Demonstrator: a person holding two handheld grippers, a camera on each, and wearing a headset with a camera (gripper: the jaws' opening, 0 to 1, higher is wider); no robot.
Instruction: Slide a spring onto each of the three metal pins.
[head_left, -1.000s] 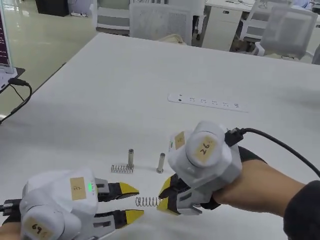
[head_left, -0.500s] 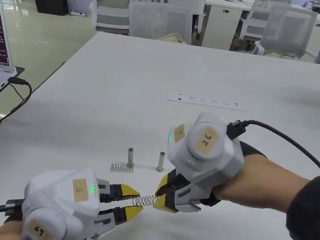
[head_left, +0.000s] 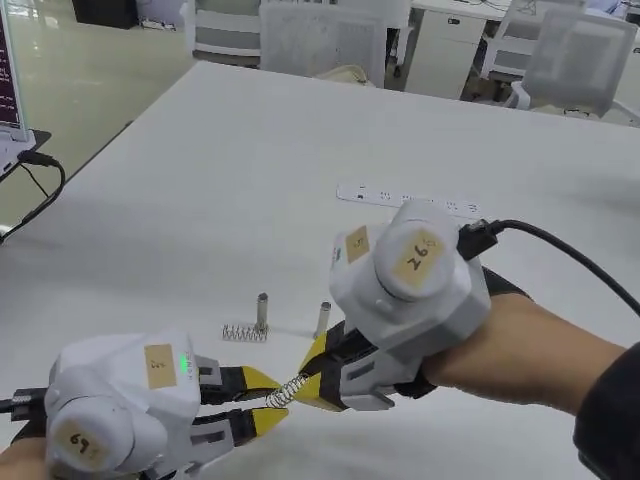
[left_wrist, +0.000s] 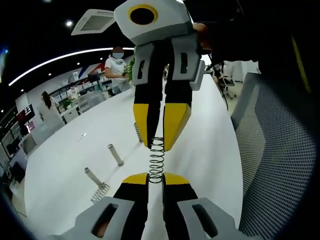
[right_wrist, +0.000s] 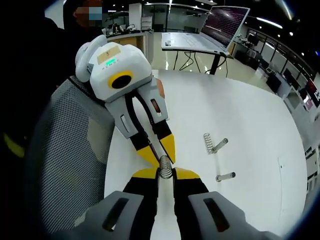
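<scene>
1. Since a second ago the left gripper (head_left: 275, 397) has narrowed its jaws onto the free end of the spring (head_left: 288, 390). Back then the spring stuck out level from the right gripper (head_left: 304, 380) alone. It now slopes upward from the left gripper's tips to the right gripper's tips.
2. The right gripper pinches the upper end of the spring. In the right gripper view its two yellow tips press on the last coils from either side.
3. The left gripper is closed on the lower end. In the left gripper view its yellow tips sit close together, with the end coils caught between them and touching both.
4. The spring thus spans the short gap between the two pairs of tips, over the near part of the white table (head_left: 250, 180), closer to the person than the pins.
5. The first pin (head_left: 262, 310) and the second pin (head_left: 323, 318) stand upright on the table just beyond the grippers, apart from each other, both with bare shafts.
6. A second spring (head_left: 243, 333) lies flat on the table with one end at the foot of the first pin, beside it rather than around it.
7. In the left gripper view a thin ridged object (left_wrist: 136, 131) shows just beside the right gripper's jaw and is partly hidden, so it cannot be told whether it is a pin or a spring.
8. A white power strip (head_left: 410, 203) lies well beyond the pins, and a black cable (head_left: 560, 260) runs from the back of the right gripper.
</scene>
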